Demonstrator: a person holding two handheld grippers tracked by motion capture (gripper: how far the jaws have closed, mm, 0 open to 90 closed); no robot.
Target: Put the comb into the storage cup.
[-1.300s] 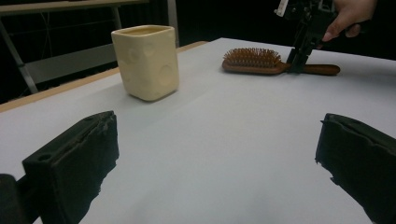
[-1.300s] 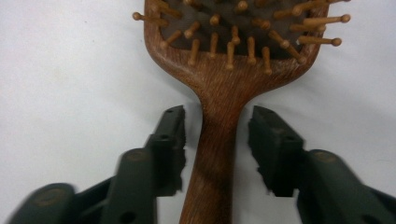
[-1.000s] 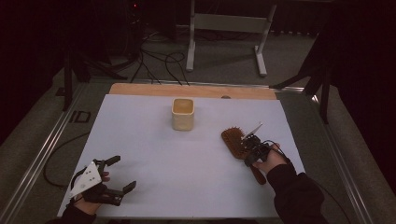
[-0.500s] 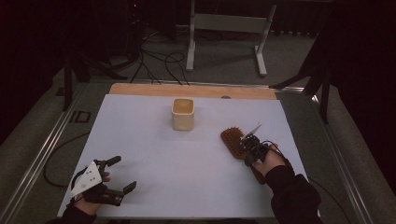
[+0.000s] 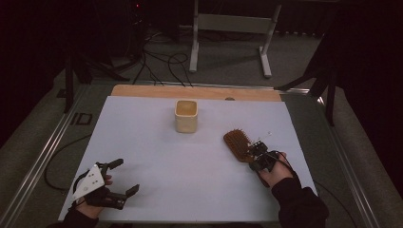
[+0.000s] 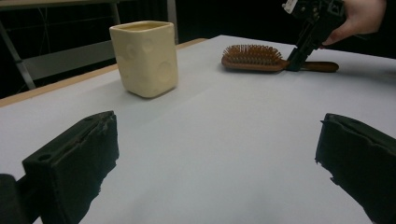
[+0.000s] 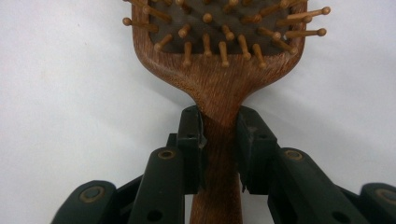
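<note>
Right gripper (image 7: 219, 140) is closed on the neck of the hairbrush (image 7: 219, 70), lying right of the cup (image 5: 186, 115); grasp judged secured, lift pending.

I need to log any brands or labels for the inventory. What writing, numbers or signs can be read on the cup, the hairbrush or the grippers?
None: no readable text stands on anything.
Cup: plain cream, only round dimples.
Hairbrush: bare wood grain, no brand mark.
Left gripper: its grey plate carries small dark dots, no letters.
Right gripper: black jaws closed on the brush handle, unmarked.
</note>
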